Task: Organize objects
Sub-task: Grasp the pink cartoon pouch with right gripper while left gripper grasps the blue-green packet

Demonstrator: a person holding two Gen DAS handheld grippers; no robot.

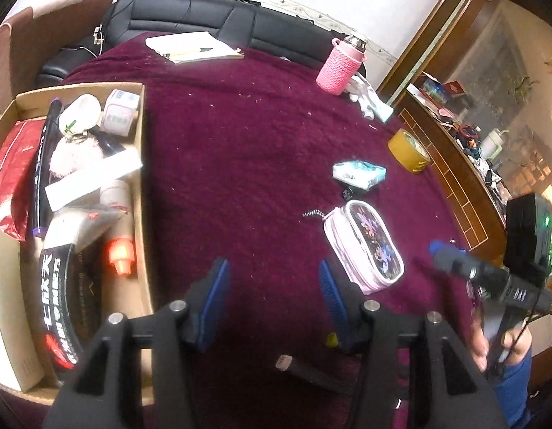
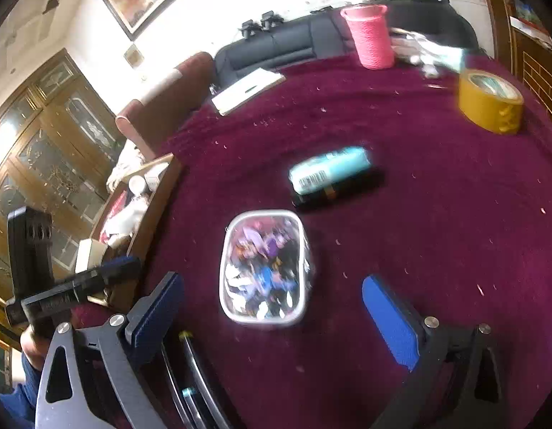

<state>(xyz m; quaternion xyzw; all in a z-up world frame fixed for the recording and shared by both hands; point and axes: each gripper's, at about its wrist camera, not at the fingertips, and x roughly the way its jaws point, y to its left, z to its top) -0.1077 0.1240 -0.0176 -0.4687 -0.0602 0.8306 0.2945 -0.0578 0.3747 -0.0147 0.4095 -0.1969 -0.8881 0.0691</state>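
Note:
A clear pink-edged pouch [image 2: 265,268] with a cartoon print lies flat on the maroon cloth [image 2: 436,232]. My right gripper [image 2: 272,280] stands wide open around its near end, blue pads on either side and not pressing it. Beyond the pouch, a teal packet [image 2: 329,169] rests on a black object [image 2: 340,191]. My left gripper [image 1: 273,264] is open over bare cloth with nothing between its fingers. The pouch [image 1: 365,246] lies just to its right, and the cardboard box [image 1: 141,193] full of items is to its left. The right gripper [image 1: 444,254] shows at the right edge.
A yellow tape roll [image 2: 490,102], a pink knitted bottle [image 2: 372,35] and a white notebook [image 2: 247,91] sit farther back on the cloth. A black sofa [image 1: 211,14] is behind the table, and a wooden cabinet [image 1: 454,164] with clutter runs along the right.

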